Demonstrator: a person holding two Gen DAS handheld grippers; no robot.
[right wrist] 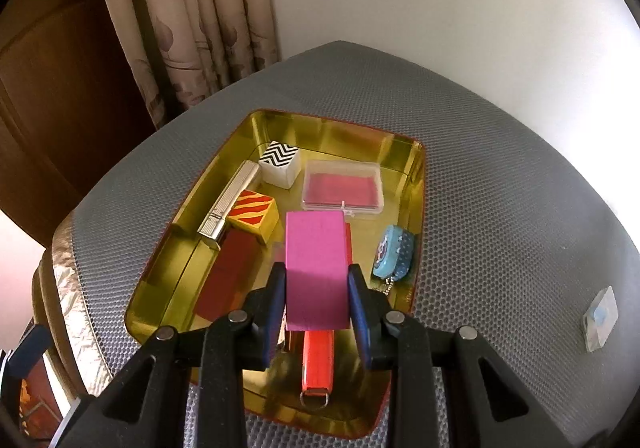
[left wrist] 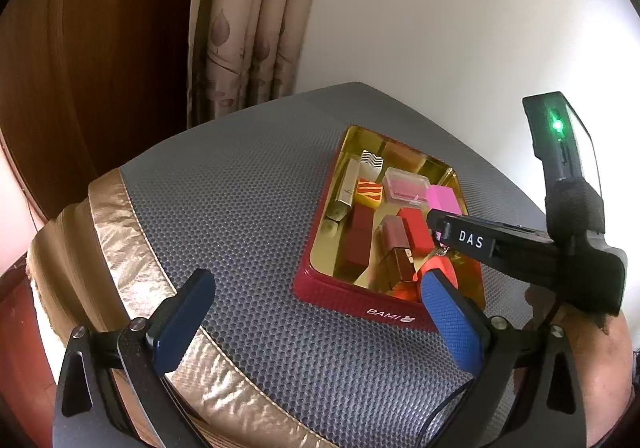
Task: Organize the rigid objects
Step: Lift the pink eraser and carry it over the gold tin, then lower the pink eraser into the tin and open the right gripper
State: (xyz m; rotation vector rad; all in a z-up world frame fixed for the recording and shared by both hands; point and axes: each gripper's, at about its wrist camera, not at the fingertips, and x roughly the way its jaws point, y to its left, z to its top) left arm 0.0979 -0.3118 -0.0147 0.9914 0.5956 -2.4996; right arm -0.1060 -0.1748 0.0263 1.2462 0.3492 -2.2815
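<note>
- Our right gripper (right wrist: 316, 288) is clamped on the pink block (right wrist: 315, 268), held over the tin (right wrist: 416, 183) so it can drop in with the rest.
- Our left gripper (left wrist: 316, 312) is wide apart, holding nothing, parked beside the tin's near wall, out of the way.
- Striped blocks, clear case (right wrist: 343, 187) and lipstick tube (right wrist: 228, 205) already lie inside.
- Blue keychain (right wrist: 394, 252) leans at the tin's right rim.
- Small clear piece (right wrist: 600, 318) sits on the mat (right wrist: 500, 135), well apart; probably next.
</note>
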